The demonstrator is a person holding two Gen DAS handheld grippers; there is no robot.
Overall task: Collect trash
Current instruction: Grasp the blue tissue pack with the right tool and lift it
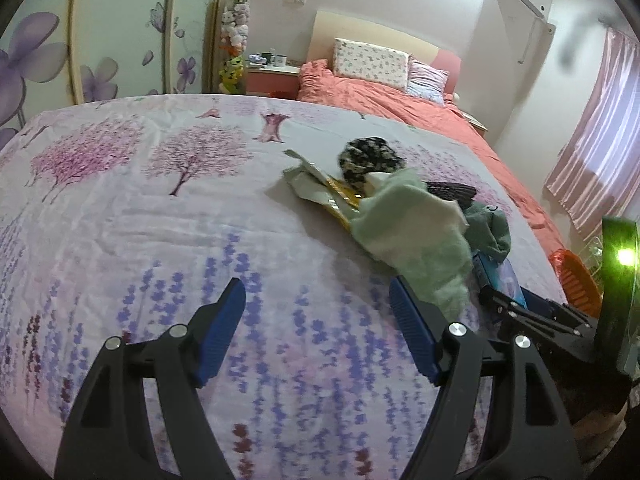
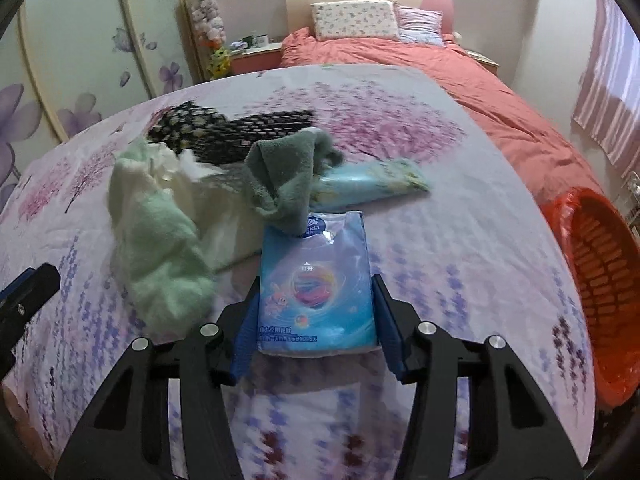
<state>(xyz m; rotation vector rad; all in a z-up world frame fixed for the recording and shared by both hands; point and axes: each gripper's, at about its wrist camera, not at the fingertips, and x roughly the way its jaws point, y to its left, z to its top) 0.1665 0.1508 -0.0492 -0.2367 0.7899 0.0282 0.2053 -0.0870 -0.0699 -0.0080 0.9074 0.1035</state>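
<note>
The right gripper [image 2: 316, 322] is straddling the blue tissue pack [image 2: 316, 280] on the bed [image 2: 460, 240], pads at its sides, probably to carry it toward the orange basket [image 2: 600, 272] alongside. The left gripper [image 1: 320, 328] is hovering spread and empty beside the pale green cloth [image 1: 416, 232].

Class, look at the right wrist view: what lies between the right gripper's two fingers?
The blue tissue pack lies between the right gripper fingers, flat on the floral sheet.

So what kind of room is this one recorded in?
A bedroom, almost certainly: a bed with a coral-red quilt and floral pillow, a bedside table, and a wardrobe with purple flower-printed doors.
</note>
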